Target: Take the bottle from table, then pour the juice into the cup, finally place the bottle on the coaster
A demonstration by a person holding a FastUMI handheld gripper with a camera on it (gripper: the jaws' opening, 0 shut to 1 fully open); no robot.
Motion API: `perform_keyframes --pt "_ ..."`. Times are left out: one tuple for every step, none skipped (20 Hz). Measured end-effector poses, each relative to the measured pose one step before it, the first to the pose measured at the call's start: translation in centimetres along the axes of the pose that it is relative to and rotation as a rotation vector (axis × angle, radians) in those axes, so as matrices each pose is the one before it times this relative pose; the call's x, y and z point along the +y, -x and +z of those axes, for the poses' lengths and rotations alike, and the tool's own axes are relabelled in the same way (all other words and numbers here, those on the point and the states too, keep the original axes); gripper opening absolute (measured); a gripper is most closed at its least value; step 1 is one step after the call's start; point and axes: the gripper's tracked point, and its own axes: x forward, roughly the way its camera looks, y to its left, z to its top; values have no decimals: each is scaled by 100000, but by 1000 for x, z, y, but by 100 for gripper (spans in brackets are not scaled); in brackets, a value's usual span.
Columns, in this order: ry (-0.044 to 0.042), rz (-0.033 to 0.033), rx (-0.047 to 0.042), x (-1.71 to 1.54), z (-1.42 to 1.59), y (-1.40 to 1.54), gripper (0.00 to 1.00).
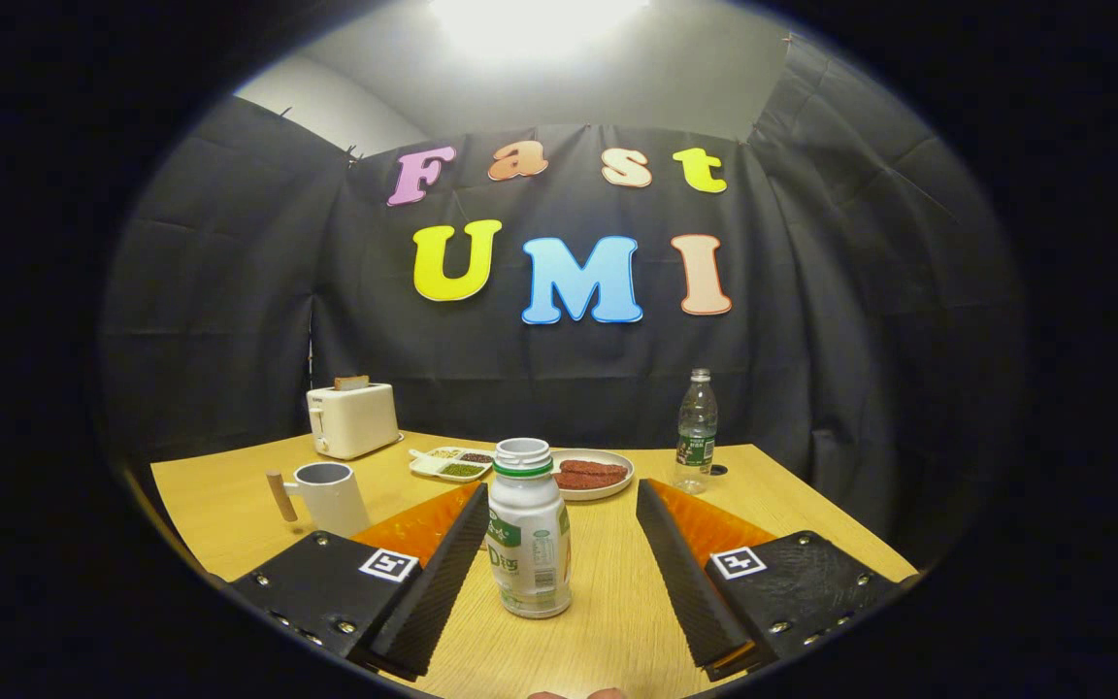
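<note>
A small white juice bottle with a green band at its open neck stands upright on the wooden table. It is between my two fingers, nearer the left one, and a gap shows on the right side. My gripper is open around it. A white cup with a wooden handle stands beyond the left finger, to its left. A small dark coaster lies at the foot of the clear water bottle, far right.
A white toaster with a slice of bread stands at the back left. A divided dish of seeds and a plate of reddish strips lie behind the juice bottle. A clear water bottle stands at the back right.
</note>
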Motion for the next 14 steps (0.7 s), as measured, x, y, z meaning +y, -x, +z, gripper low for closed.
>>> perform_keyframes --pt "-1266 771 146 531 -328 -303 94" --pt "-1020 -24 374 265 -516 -306 94" --pt "-352 -542 465 155 -312 -279 94" --pt "-33 -143 544 218 -440 -350 94" --pt "142 124 793 328 -362 -419 94" --pt "131 -430 831 235 -347 -454 94" --pt "16 -416 329 151 -140 -381 94" --pt "208 -847 320 176 -173 -406 94" --pt "218 -1009 985 -10 -303 -442 94" --pt "-279 -271 693 219 -363 -451 94" --pt "-512 -534 828 147 -260 -381 94" --pt "-572 -751 659 68 -342 -399 94" --pt "-275 -753 586 22 -350 -384 94" --pt "27 -881 1010 -24 -475 -469 94"
